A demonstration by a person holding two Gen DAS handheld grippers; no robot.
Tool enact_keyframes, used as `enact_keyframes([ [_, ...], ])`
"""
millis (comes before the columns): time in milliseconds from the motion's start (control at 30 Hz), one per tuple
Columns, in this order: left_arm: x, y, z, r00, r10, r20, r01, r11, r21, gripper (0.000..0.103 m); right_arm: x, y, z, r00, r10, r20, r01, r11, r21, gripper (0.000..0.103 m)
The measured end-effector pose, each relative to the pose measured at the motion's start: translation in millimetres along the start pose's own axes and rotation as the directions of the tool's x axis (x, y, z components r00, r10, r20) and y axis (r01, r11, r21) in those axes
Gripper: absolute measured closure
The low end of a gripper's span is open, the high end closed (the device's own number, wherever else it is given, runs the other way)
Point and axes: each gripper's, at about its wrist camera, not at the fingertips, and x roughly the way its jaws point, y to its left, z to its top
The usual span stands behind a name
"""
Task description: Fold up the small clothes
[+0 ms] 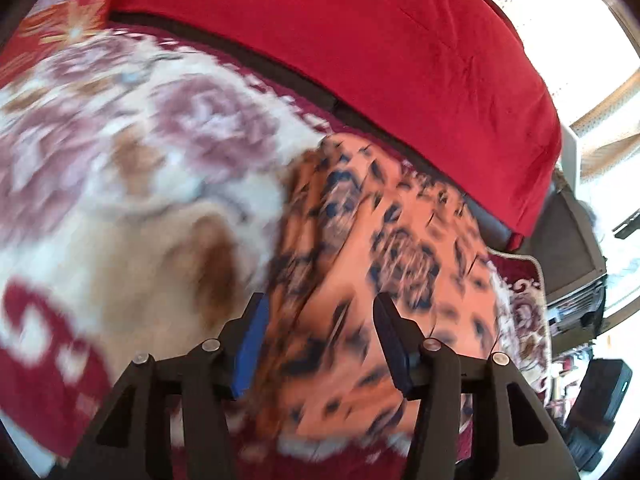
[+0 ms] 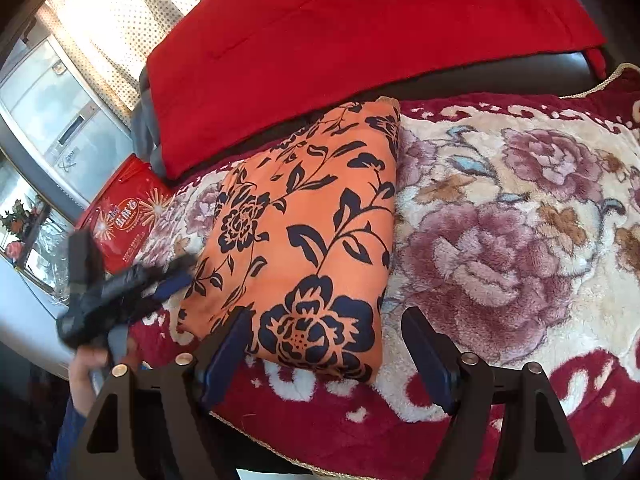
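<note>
An orange garment with a dark navy flower print (image 2: 304, 220) lies folded into a rectangle on the plush floral blanket (image 2: 500, 216). My right gripper (image 2: 326, 320) hovers open over the garment's near end, and its pads touch nothing. In the right wrist view my left gripper (image 2: 172, 280) appears blurred by the garment's left edge, held by a person's hand (image 2: 86, 372). The left wrist view is smeared by motion. There the left gripper (image 1: 320, 312) is open above the orange garment (image 1: 380, 240), with its blue pad (image 1: 250, 344) clear of the cloth.
A thick red cushion (image 2: 360, 28) lies along the far side behind the garment. A red printed box (image 2: 124, 216) stands at the left beyond the blanket's edge. A curtained window (image 2: 100, 20) is at the far left. The blanket's gold-trimmed front edge (image 2: 256, 436) is close below me.
</note>
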Motion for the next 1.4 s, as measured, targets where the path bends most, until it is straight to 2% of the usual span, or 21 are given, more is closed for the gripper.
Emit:
enact_keyframes([
  [67, 13.0, -2.7, 15.3, 0.999, -0.019, -0.028, 0.019, 1.000, -0.005, 0.048, 0.2, -0.9, 2.0, 1.000, 0.000, 0.002, 0.000, 1.000, -0.001, 0.023],
  [133, 35.8, -6.3, 31.9, 0.998, 0.014, -0.060, -0.013, 1.000, 0.006, 0.051, 1.8, -3.6, 4.1, 1.000, -0.002, -0.002, 0.002, 1.000, 0.003, 0.023],
  [167, 45.2, -5.2, 37.2, 0.996, 0.050, -0.076, -0.047, 0.998, 0.043, 0.069, 3.0, -5.7, 5.4, 1.000, -0.004, -0.003, 0.004, 1.000, 0.007, 0.023],
  [200, 61.0, -2.3, 43.0, 0.993, 0.047, -0.112, -0.042, 0.998, 0.043, 0.074, 4.3, -7.4, 6.3, 1.000, -0.007, -0.005, 0.007, 1.000, 0.011, 0.023],
  [300, 66.0, 17.8, 51.6, 0.992, -0.035, -0.119, 0.025, 0.996, -0.085, 0.074, 5.9, -15.5, 9.1, 1.000, -0.011, -0.009, 0.012, 1.000, 0.023, 0.023],
  [433, 38.4, 28.0, 38.7, 0.994, -0.081, -0.067, 0.072, 0.989, -0.130, 0.063, 6.1, -30.1, 12.7, 1.000, 0.009, -0.011, -0.008, 0.998, 0.056, 0.021],
  [500, 22.6, 28.2, 25.4, 0.997, -0.065, -0.029, 0.061, 0.992, -0.108, 0.041, 9.3, -40.3, 16.9, 1.000, 0.029, -0.009, -0.029, 0.995, 0.091, 0.015],
  [633, 24.4, 30.3, 1.6, 0.998, -0.026, -0.061, 0.024, 0.999, -0.042, 0.038, 39.2, -57.8, 35.6, 0.990, 0.135, -0.032, -0.126, 0.972, 0.200, 0.014],
  [700, 35.2, 30.0, -5.4, 0.997, -0.030, -0.077, 0.027, 0.999, -0.046, 0.038, 71.5, -55.8, 46.2, 0.963, 0.249, -0.104, -0.217, 0.944, 0.250, 0.015],
  [733, 35.9, 28.8, -6.6, 0.997, -0.026, -0.066, 0.023, 0.999, -0.043, 0.038, 85.0, -49.1, 49.5, 0.950, 0.282, -0.135, -0.245, 0.939, 0.242, 0.031],
  [767, 35.8, 27.1, -6.8, 0.998, -0.018, -0.064, 0.016, 0.999, -0.038, 0.038, 91.2, -41.6, 51.6, 0.956, 0.248, -0.160, -0.213, 0.955, 0.208, 0.054],
  [867, 37.6, 22.3, -6.0, 0.997, -0.010, -0.080, 0.007, 0.999, -0.042, 0.038, 76.2, -15.8, 61.2, 0.975, 0.172, -0.140, -0.159, 0.982, 0.097, 0.068],
  [967, 30.4, 4.4, -3.3, 0.997, -0.026, -0.069, 0.025, 1.000, -0.007, 0.039, 36.5, -6.6, 67.4, 0.984, 0.159, -0.081, -0.156, 0.987, 0.045, 0.070],
  [1067, 12.3, -18.3, -10.9, 0.997, -0.075, -0.009, 0.075, 0.995, 0.070, 0.037, 3.1, -35.5, 62.5, 0.994, 0.102, -0.027, -0.100, 0.992, 0.071, 0.070],
  [1133, 6.5, -27.2, -15.5, 0.996, -0.086, 0.026, 0.083, 0.992, 0.095, 0.029, 4.6, -70.6, 52.1, 0.992, 0.113, -0.056, -0.102, 0.982, 0.159, 0.069],
  [1167, 9.5, -28.1, -16.5, 0.997, -0.075, 0.029, 0.072, 0.994, 0.084, 0.022, 10.7, -88.0, 43.8, 0.987, 0.138, -0.079, -0.118, 0.968, 0.220, 0.063],
  [1233, 24.0, -26.2, -17.5, 0.998, -0.057, 0.001, 0.057, 0.997, 0.054, 0.021, 17.0, -101.6, 30.8, 0.987, 0.132, -0.094, -0.101, 0.954, 0.281, 0.052],
  [1300, 39.2, -23.1, -21.7, 0.996, -0.065, -0.064, 0.066, 0.998, 0.008, 0.021, 15.3, -101.6, 25.2, 0.987, 0.152, -0.059, -0.132, 0.957, 0.259, 0.046],
  [1333, 45.8, -24.0, -21.5, 0.993, -0.085, -0.080, 0.085, 0.996, -0.006, 0.021, 13.7, -102.1, 25.9, 0.985, 0.167, -0.041, -0.151, 0.953, 0.262, 0.038],
  [1367, 47.7, -24.6, -23.3, 0.990, -0.107, -0.093, 0.106, 0.994, -0.011, 0.017, 11.8, -103.2, 28.9, 0.983, 0.184, -0.017, -0.173, 0.947, 0.272, 0.029],
  [1400, 53.5, -24.8, -24.9, 0.987, -0.118, -0.112, 0.118, 0.993, -0.010, 0.011, 11.0, -103.7, 31.6, 0.981, 0.192, -0.002, -0.184, 0.943, 0.278, 0.027],
])
